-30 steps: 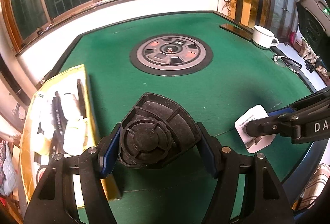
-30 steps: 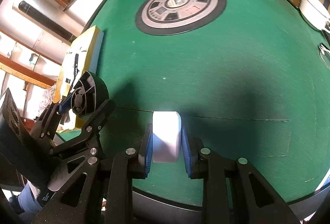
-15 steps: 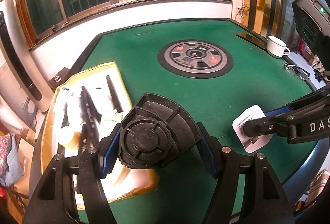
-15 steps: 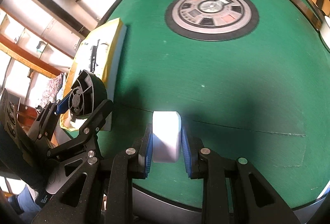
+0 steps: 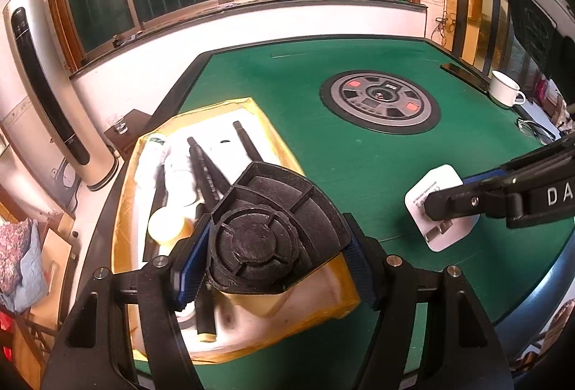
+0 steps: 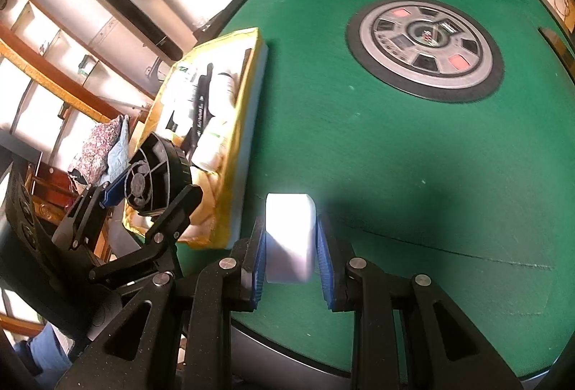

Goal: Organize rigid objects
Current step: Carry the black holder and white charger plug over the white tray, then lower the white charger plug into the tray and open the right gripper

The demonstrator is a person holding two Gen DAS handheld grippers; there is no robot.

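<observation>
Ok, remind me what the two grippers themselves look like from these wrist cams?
Both are matte black plastic frames with silver screw heads. The left gripper has angular black fingers lined with ribbed blue pads. The right gripper is built the same way, with the same blue pads; white letters "DA" show on its side in the left view. No cables or sleeves are visible.

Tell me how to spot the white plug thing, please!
Find the big green table with the grey round dial in its middle. At the near edge, the right gripper pinches a white charger block with rounded corners and metal prongs. Everything else white lies in the yellow tray; only this one is held above the felt.
</observation>
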